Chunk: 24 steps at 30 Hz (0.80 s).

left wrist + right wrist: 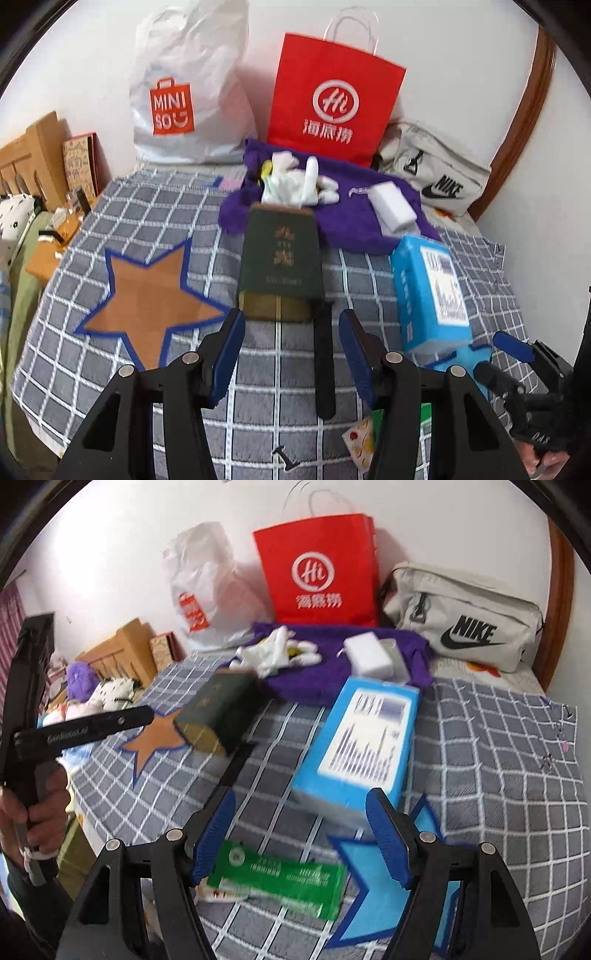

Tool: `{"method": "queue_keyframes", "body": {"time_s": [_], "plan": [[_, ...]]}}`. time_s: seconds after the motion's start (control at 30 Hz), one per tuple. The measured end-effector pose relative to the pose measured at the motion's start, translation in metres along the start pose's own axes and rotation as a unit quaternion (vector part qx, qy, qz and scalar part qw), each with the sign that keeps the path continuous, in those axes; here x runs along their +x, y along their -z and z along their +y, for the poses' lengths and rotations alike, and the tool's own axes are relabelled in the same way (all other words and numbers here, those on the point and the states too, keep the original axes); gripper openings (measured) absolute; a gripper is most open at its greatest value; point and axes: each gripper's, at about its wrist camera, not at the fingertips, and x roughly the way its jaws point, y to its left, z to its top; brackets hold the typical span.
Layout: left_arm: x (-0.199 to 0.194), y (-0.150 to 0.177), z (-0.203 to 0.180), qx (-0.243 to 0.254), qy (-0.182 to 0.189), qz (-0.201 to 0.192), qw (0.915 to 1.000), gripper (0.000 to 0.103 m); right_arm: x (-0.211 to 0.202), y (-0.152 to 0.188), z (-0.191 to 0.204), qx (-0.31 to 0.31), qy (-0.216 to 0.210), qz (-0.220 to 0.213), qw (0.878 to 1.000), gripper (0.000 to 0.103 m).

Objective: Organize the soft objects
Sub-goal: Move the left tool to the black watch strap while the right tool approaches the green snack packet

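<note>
- Purple towel (332,218) spread at far side of checked bedcover (147,221), bearing white gloves (295,181) and white sponge block (391,206).
- Behind towel, against wall: red paper bag (332,96), white Miniso bag (188,85), grey Nike pouch (436,173).
- Nearer than towel: dark green book (280,258) touching its front edge, blue box (428,288) just beside it to the right.
- Green packet (280,878) flat on cover, low between right gripper (299,842) fingers.
- Left gripper (291,354) spread wide, empty, just short of book.
- Right gripper likewise wide apart, gripping nothing, close to blue box.
</note>
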Motion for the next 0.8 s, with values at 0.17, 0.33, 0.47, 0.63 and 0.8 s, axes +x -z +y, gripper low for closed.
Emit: {"method": "queue_keyframes", "body": {"time_s": [0.17, 0.33, 0.47, 0.63, 0.8], "plan": [[0.011, 0.014, -0.006, 0.006, 0.002, 0.017, 0.9998, 0.051, 0.009, 0.020, 0.006, -0.008, -0.010, 0.020, 1.000, 0.073], [0.021, 0.021, -0.014, 0.011, 0.007, 0.031, 0.9994, 0.051, 0.016, 0.037, 0.004, -0.012, -0.010, 0.036, 0.999, 0.073], [0.030, 0.027, -0.022, 0.022, 0.007, 0.043, 0.9988, 0.051, 0.025, 0.047, -0.002, -0.007, -0.013, 0.050, 0.999, 0.073], [0.038, 0.030, -0.028, 0.030, 0.004, 0.054, 0.9981, 0.051, 0.036, 0.056, -0.002, -0.018, -0.016, 0.066, 0.998, 0.073], [0.045, 0.031, -0.030, 0.032, 0.002, 0.063, 0.9975, 0.051, 0.045, 0.062, 0.003, -0.034, -0.019, 0.079, 0.996, 0.074]]}}
